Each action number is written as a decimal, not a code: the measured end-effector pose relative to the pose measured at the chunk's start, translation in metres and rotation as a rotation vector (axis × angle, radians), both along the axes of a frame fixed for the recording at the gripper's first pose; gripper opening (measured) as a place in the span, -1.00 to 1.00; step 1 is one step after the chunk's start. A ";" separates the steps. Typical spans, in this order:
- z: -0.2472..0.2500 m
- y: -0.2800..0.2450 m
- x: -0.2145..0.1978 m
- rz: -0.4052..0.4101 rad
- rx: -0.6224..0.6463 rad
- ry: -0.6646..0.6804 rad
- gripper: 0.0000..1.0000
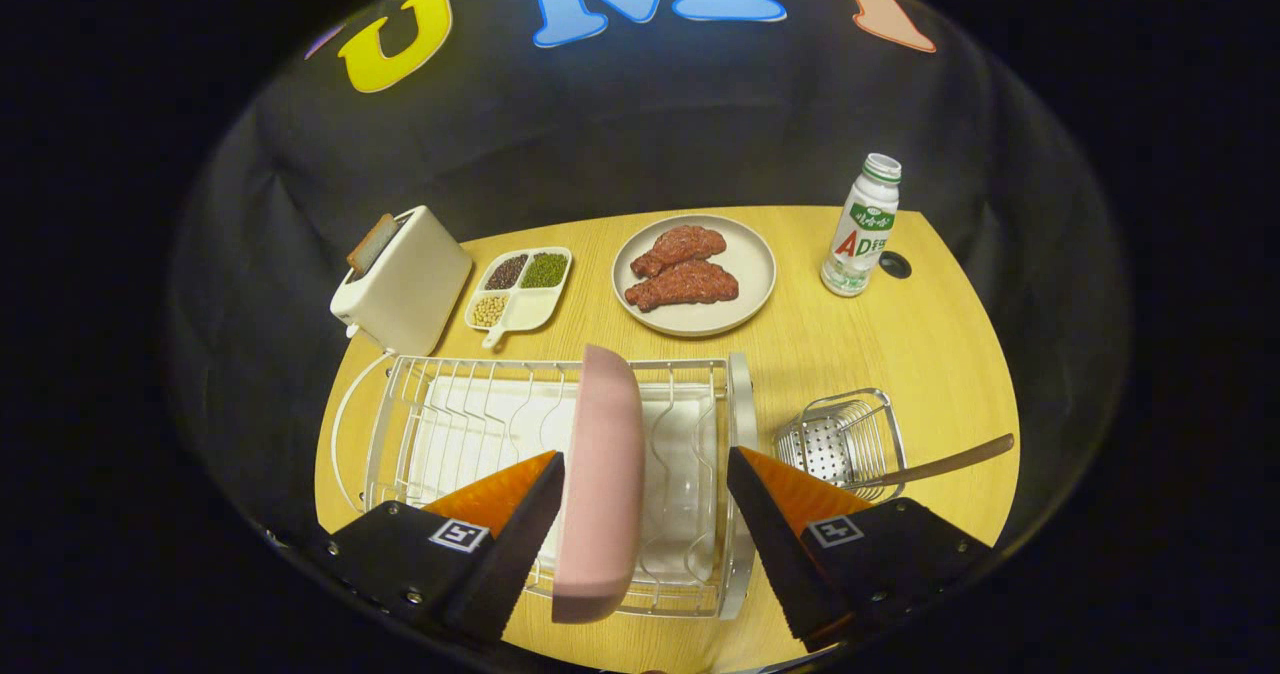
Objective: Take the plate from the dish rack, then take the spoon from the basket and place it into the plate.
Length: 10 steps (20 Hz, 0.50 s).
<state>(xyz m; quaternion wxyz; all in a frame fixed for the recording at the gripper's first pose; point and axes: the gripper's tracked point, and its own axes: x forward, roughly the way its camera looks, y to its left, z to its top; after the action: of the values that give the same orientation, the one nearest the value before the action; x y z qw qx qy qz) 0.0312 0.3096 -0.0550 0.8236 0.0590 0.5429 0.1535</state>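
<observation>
A pink plate [600, 474] stands on edge in the white wire dish rack [440, 394]. My gripper [645, 457] is open and straddles the plate. The left finger is right against the plate's face, and a wide gap separates the right finger from it. To the right of the rack sits a small metal mesh basket [840, 439]. A spoon with a brown wooden handle [950, 462] leans out of the basket toward the right; its bowl is hidden inside.
On the wooden table [940, 354] beyond the rack stand a white toaster [405, 279] with toast in it, a divided dish of beans [518, 289], a beige plate with meat pieces [694, 274] and a white bottle [862, 224]. Bare tabletop lies behind the basket.
</observation>
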 end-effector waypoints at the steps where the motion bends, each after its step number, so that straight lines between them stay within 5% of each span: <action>1: -0.004 0.004 -0.002 0.008 0.018 0.036 0.99; 9: -0.024 0.021 -0.016 0.047 0.014 0.200 0.98; 10: -0.027 0.019 -0.018 0.048 -0.002 0.213 0.70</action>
<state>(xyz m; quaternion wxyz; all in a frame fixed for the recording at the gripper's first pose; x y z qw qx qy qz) 0.0128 0.3287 -0.0816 0.7573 0.0610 0.6288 0.1656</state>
